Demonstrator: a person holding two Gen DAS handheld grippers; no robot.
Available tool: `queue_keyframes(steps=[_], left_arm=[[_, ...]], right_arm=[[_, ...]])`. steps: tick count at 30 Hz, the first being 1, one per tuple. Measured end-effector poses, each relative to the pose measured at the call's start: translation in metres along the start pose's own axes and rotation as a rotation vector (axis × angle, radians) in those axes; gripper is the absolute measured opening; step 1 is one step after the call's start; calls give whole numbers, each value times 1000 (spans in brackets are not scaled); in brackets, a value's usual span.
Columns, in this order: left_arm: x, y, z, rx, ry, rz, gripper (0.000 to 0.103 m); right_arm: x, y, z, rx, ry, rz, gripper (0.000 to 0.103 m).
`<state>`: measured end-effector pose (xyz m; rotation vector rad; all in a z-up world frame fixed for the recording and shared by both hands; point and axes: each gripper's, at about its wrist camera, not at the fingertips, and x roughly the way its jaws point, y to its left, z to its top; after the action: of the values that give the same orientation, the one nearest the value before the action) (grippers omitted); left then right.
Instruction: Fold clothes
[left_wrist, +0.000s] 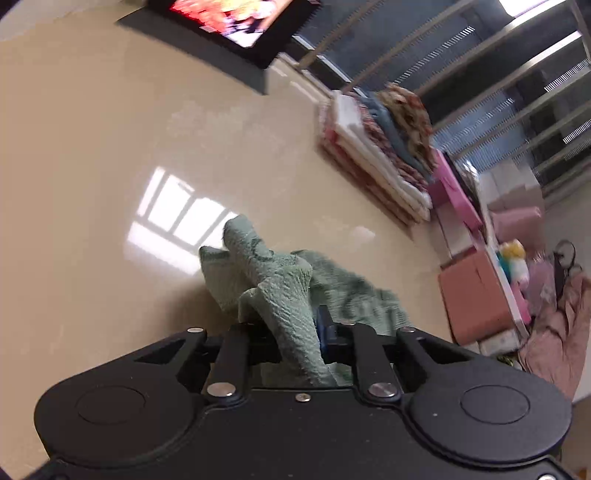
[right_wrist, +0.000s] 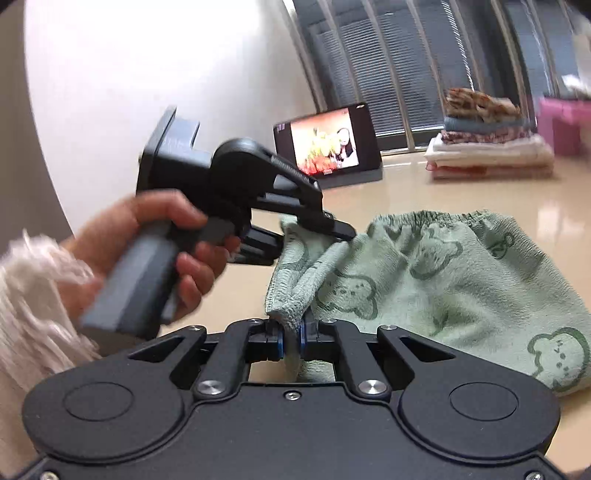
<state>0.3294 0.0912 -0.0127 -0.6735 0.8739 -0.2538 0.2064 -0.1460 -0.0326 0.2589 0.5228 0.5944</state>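
A pale green cloth (right_wrist: 443, 280) is printed with darker green bear outlines — black grippers, a glossy beige table (left_wrist: 92, 147).

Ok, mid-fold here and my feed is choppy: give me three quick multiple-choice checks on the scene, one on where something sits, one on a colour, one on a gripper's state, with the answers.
1. Where is the stack of folded laundry?
A. On the floor by the window bars
B. Draped over the tablet
C. In the person's hand

2. What colour is the towel being folded?
A. Pink
B. Pale green with bear outlines
C. Plain white

3. What is the right gripper doing?
A. Open above the floor
B. Shut on nothing
C. Shut on the towel's edge

Answers: 1 A, the stack rests on the glossy floor in front of the bars, to the right of the tablet. 2 B, the cloth is green with darker bear shapes. 3 C, green fabric is pinched between its blue pads; the left gripper also grips the towel.
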Motion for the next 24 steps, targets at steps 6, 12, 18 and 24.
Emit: queue_keyframes(steps=[6,12,18,24], left_arm=[[6,-84,7,181,32,17,16],[67,-173,-17,447,121,121,16],[126,-213,-52,592,190,184,16],[150,-229,-73,658,233,172,45]], right_arm=[[-47,-68,14,322,-191,114,7],[-84,-137,-8,630,-320,128,6],[-85,-185,-53,866,-343,91,5],[-82,-198,-68,921,-312,52,5]])
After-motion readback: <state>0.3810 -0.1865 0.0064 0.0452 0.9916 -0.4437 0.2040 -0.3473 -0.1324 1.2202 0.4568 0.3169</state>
